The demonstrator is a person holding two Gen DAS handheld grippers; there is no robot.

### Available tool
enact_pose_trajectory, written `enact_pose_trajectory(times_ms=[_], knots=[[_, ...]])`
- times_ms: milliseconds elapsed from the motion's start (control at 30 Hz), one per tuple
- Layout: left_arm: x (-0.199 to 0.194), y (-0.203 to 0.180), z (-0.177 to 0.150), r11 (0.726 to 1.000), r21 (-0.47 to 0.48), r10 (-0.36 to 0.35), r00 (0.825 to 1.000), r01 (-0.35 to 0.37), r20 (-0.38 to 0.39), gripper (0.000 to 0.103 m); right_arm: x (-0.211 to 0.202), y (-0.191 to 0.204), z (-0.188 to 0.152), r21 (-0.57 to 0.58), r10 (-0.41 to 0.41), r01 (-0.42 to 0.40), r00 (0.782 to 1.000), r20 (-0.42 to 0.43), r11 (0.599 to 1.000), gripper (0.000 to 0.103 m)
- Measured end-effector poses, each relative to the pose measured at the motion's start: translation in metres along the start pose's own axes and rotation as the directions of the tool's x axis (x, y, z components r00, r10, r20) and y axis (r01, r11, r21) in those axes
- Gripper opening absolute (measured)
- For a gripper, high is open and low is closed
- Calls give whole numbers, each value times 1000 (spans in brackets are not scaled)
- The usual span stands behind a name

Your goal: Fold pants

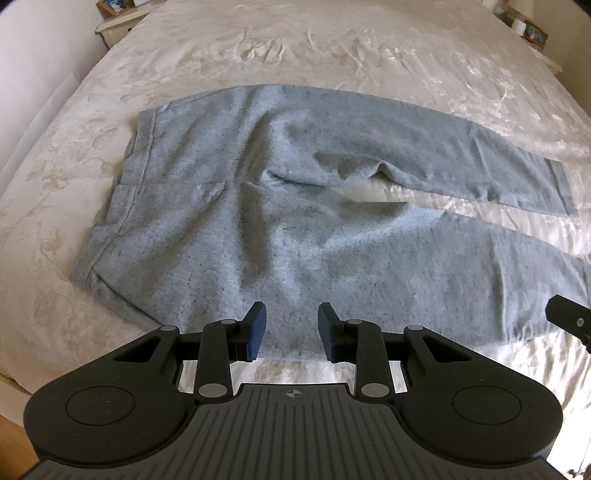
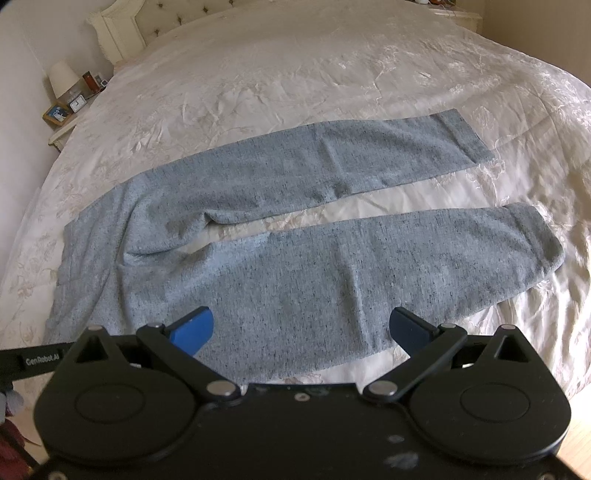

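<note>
Grey sweatpants (image 1: 280, 206) lie flat and spread out on the bed, waistband to the left, both legs running right with a gap between them. In the right wrist view the pants (image 2: 295, 266) show both legs, with the cuffs at the right. My left gripper (image 1: 291, 325) is open and empty, hovering over the near edge of the pants by the hip. My right gripper (image 2: 301, 325) is wide open and empty, above the near leg's lower edge. A part of the right gripper (image 1: 570, 319) shows at the right edge of the left wrist view.
The pants lie on a cream floral bedspread (image 1: 332, 48) that also fills the right wrist view (image 2: 295, 74). A cream headboard (image 2: 118, 33) stands at the far left, and a nightstand (image 2: 64, 110) with a lamp, clock and photo frame beside it. Another nightstand (image 1: 118, 27) is at the far left.
</note>
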State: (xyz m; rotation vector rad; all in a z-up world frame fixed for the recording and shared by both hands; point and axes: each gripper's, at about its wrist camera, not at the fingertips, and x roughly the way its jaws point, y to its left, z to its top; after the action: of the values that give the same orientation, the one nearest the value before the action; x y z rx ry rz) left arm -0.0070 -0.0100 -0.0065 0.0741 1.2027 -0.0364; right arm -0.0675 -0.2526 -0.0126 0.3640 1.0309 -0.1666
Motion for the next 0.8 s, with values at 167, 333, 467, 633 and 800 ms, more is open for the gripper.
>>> enact_pose_trajectory(times_ms=[167,333,467,633,800], knots=[[0,-3,0,1000,18,-3,1000,3,2,30,0,-2,-1,14,-4,4,1000,2,1000,103],[-1,-6,-1,1000,30,-5,1000,5,1,30,0,-6,-1,32,-7,7,1000,3,999,103],[-1,-6,-2,1000,30,-4,1000,4,2,30,0,-7,-2,38,-7,7,1000,2,999,103],[-1,-5,-3,999,32,-7,1000,7,3,30,0,-7,-4,42,-10,10,1000,4,999,103],[-1,-5,-3,1000,29,-7,1000,7,3,30,0,-5,-4,44,-13,13,1000,-1,999,103]])
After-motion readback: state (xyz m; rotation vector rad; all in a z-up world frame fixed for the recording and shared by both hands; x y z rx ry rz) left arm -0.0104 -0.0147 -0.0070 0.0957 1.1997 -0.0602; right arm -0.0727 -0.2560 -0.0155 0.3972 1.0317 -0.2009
